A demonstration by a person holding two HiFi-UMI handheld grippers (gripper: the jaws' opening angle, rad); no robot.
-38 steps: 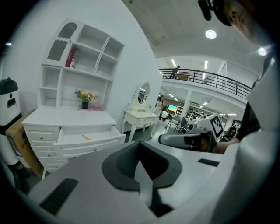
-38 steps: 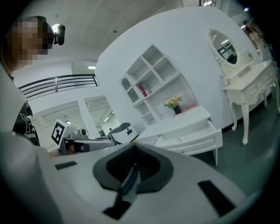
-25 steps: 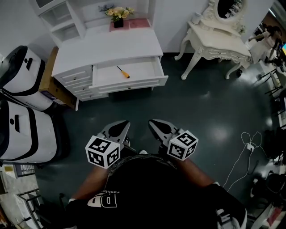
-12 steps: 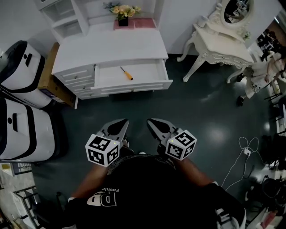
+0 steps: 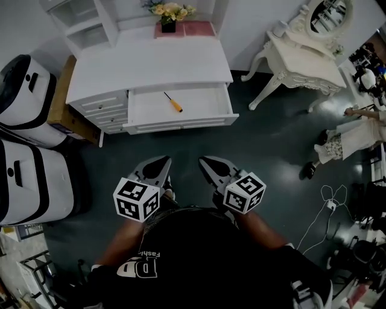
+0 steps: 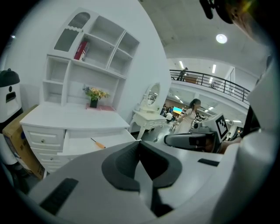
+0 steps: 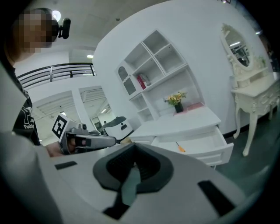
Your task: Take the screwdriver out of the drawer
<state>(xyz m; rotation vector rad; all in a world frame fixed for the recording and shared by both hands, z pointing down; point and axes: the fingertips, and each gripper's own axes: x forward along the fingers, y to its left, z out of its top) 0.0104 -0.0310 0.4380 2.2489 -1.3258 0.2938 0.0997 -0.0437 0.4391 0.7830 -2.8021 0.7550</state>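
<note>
A screwdriver with an orange handle and a dark shaft lies in the open white drawer of a white desk; it also shows small as the screwdriver and the screwdriver in the two gripper views. Both grippers are held side by side close to the person's body, well short of the drawer. The left gripper is shut with nothing in it. The right gripper is shut and empty too.
The white desk carries a shelf unit and a flower pot. Two white and black machines and a cardboard box stand at the left. A white dressing table stands at the right, a person beyond it, cables on the dark floor.
The desk and drawer have come nearer and lower in the head view as the person and both grippers move toward them. A person has come into view at the right.
</note>
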